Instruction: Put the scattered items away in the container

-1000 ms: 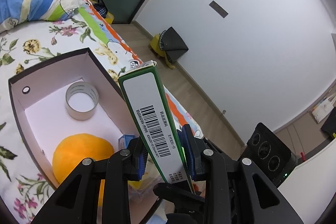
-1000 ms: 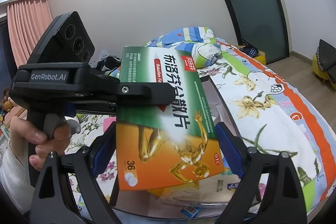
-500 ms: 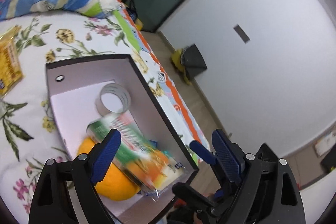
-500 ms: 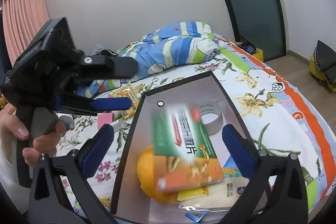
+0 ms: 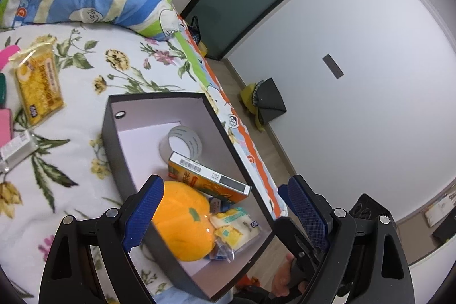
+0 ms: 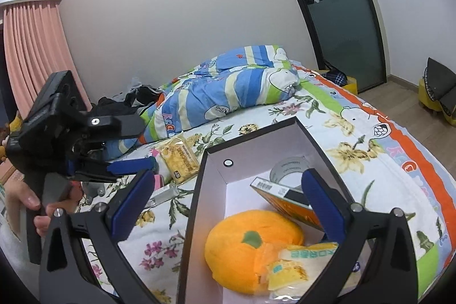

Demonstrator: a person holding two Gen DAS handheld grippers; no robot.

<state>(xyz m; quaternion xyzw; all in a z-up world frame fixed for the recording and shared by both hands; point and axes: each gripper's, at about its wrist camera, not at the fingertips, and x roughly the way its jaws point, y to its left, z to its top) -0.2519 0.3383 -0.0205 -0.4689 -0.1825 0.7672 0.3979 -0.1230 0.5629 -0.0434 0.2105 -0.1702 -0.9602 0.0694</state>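
A dark cardboard box (image 5: 112, 133) with a pale inside lies on the flowered bed; it also shows in the right wrist view (image 6: 199, 190). In it are an orange plush fruit (image 5: 182, 221) (image 6: 245, 244), an orange-green medicine carton (image 5: 208, 180) (image 6: 287, 198), a tape roll (image 5: 185, 140) (image 6: 287, 168) and snack packets (image 5: 236, 227). My left gripper (image 5: 225, 212) is open and empty above the box's near end; it also shows in the right wrist view (image 6: 128, 153), left of the box. My right gripper (image 6: 228, 207) is open and empty over the box.
A yellow snack packet (image 5: 40, 87) (image 6: 179, 158), a silver-white packet (image 5: 17, 147) and pink items (image 5: 5, 124) lie on the bed left of the box. A striped duvet (image 6: 228, 93) is bunched behind. The bed edge (image 5: 256, 161) drops to the floor on the right.
A second ago my left gripper held the medicine carton upright. It opened, and the carton fell into the box and now rests against the plush fruit. The left gripper has moved away to the left.
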